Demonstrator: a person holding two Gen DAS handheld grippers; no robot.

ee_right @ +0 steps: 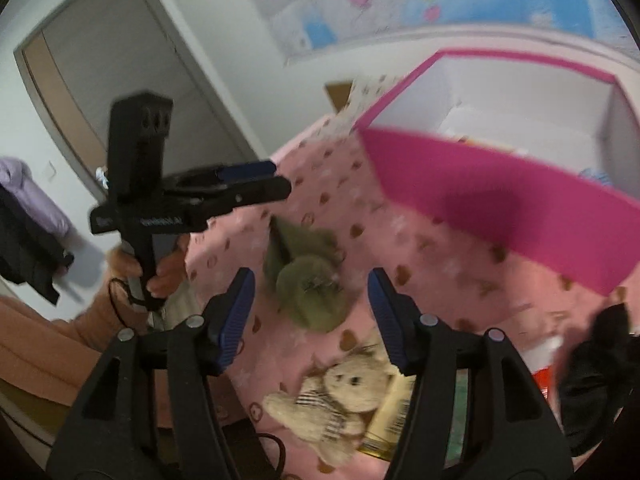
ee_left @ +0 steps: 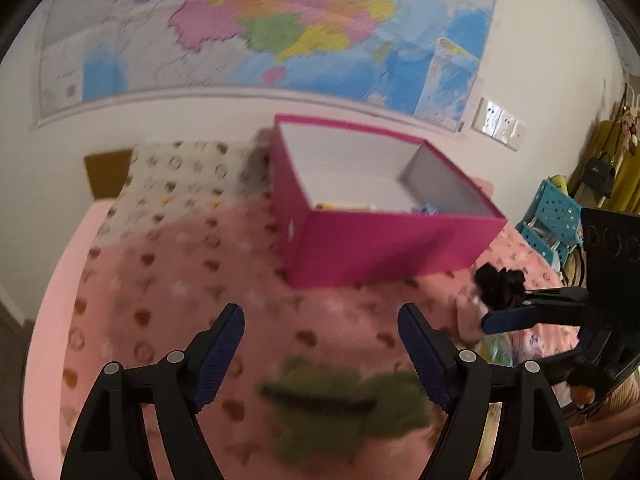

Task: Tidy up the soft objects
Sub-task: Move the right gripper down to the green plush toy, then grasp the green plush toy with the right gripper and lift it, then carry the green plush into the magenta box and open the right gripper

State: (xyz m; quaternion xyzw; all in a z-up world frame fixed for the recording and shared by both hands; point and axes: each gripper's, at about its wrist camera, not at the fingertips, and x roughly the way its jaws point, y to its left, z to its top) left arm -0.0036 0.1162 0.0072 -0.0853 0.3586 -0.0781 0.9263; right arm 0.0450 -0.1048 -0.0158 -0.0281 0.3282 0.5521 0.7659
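Note:
A green plush toy (ee_left: 344,404) (ee_right: 312,280) lies on the pink patterned blanket (ee_left: 160,300). My left gripper (ee_left: 320,344) hovers over it, open, the toy below and between its fingers without contact. In the right wrist view a hand (ee_right: 160,276) holds the left gripper (ee_right: 276,180) above the blanket. My right gripper (ee_right: 314,312) is open, with nothing pressed between its pads. Below it lies a cream teddy bear (ee_right: 340,392) in a checked scarf. A black fuzzy item (ee_right: 596,368) (ee_left: 498,284) lies to its right. The open magenta box (ee_left: 384,220) (ee_right: 500,200) stands beyond.
The box holds a few small items. A yellow packet (ee_right: 392,412) lies beside the teddy. A patterned pillow (ee_left: 180,184) sits left of the box, against the wall with a map (ee_left: 260,20). Blue perforated baskets (ee_left: 556,216) stand at the right; a door (ee_right: 120,60) is at the left.

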